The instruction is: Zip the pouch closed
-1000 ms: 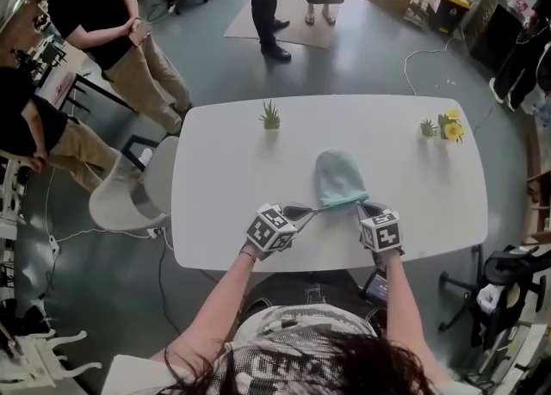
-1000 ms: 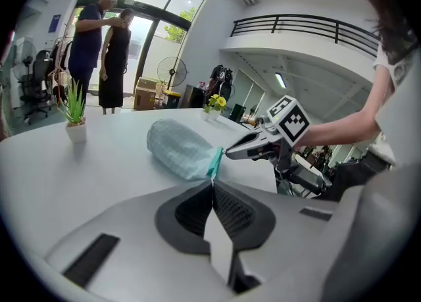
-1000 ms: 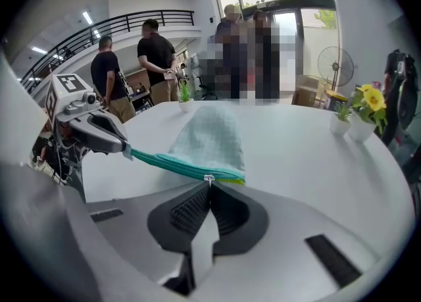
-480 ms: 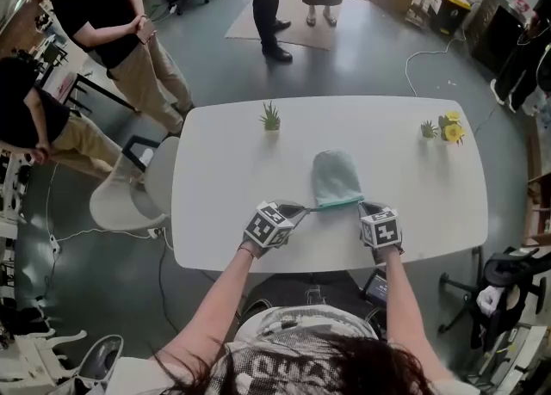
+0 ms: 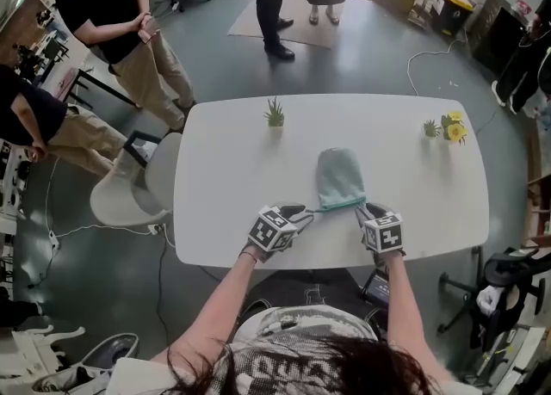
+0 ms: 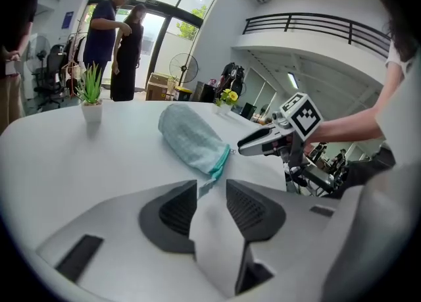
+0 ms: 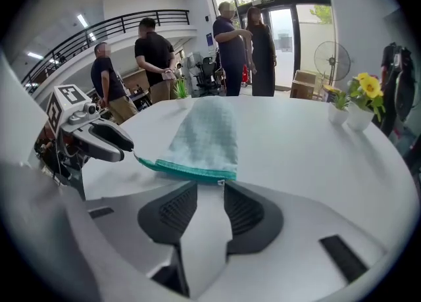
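A pale teal fabric pouch (image 5: 339, 175) lies flat on the white table (image 5: 232, 169), its darker teal zipper edge (image 5: 341, 206) facing me. My left gripper (image 5: 303, 212) is at the left end of that edge. Its jaws are opening, with the pouch's small end tab (image 6: 203, 186) lying loose between the tips. My right gripper (image 5: 363, 209) is at the right end with its jaws opening. The metal zipper pull (image 7: 221, 181) rests just ahead of its gap, untouched. The zipper edge (image 7: 187, 170) looks drawn shut along its length.
A small green potted plant (image 5: 275, 114) stands at the table's far side. A yellow flower pot (image 5: 451, 129) and a tiny plant (image 5: 430, 129) are at the far right. A white chair (image 5: 129, 188) is off the left end. Several people stand beyond the table.
Both grippers, earlier closed on the pouch's zipper ends, have spread their jaws and let go. The pouch lies slack on the table. Neither hand has shifted much.
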A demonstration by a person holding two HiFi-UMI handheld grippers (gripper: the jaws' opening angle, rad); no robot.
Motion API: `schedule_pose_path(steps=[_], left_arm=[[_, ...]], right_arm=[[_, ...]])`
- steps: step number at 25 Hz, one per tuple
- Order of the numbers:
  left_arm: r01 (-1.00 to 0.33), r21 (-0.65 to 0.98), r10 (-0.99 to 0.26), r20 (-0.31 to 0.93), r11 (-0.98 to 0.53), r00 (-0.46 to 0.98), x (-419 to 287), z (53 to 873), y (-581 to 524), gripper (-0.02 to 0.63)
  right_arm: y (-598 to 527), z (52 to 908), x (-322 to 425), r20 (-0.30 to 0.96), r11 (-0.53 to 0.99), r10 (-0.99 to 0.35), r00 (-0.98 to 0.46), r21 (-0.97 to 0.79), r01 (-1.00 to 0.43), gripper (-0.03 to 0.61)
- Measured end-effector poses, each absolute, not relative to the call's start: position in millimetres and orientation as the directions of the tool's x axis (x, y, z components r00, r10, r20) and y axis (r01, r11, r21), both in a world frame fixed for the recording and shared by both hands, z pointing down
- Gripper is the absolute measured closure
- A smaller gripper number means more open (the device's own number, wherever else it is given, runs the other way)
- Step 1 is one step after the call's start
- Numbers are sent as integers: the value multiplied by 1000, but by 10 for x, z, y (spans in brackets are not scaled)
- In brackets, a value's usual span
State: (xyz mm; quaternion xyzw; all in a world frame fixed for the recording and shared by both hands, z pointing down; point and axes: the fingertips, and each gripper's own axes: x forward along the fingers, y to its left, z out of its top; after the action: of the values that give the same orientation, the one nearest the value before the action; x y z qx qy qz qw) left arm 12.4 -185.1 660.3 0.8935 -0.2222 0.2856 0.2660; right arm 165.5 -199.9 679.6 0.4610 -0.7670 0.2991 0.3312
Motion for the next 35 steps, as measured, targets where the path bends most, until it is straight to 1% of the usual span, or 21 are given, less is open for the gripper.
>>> schedule_pose_path(steps=[1,4,7,10,12,19,26,35], left_arm=[[-552,346,-254,623,-758,740,105,6574,-1831,465],[-568,342,-303,586,-749,752,38,6427,-1782,466],[-586,329,-366,534,-740,762,-15,6214,-1749,494],[-595,323,-414,480,-736,773,-23,5998,-1692,528],[-602,324,-442,449,-730,777,-33,5887,-1652,537],[-643,338,-527,377,-687,761,-84,5601,-1453,549],[-684,334,-596,336,-649,729,-45,5355,-1180,563],[-746,332,-695,280,-577,663,216,5103,-651,566]], right_arm=[[-1972,6748,1639,773,388,-524,-358,-157,-908,446],[-1872,6559,1535,724,375,-577,-378,-177,-910,452],[-1776,6302,1373,666,379,-626,-406,-195,-905,463],[-1691,6020,1207,601,391,-669,-437,-215,-895,495],[-1634,5843,1082,564,415,-681,-467,-228,-881,495],[-1526,5472,840,476,504,-683,-554,-242,-829,506],[-1291,5257,755,438,586,-650,-621,-233,-776,528],[-731,5044,945,387,668,-613,-689,-213,-713,555]])
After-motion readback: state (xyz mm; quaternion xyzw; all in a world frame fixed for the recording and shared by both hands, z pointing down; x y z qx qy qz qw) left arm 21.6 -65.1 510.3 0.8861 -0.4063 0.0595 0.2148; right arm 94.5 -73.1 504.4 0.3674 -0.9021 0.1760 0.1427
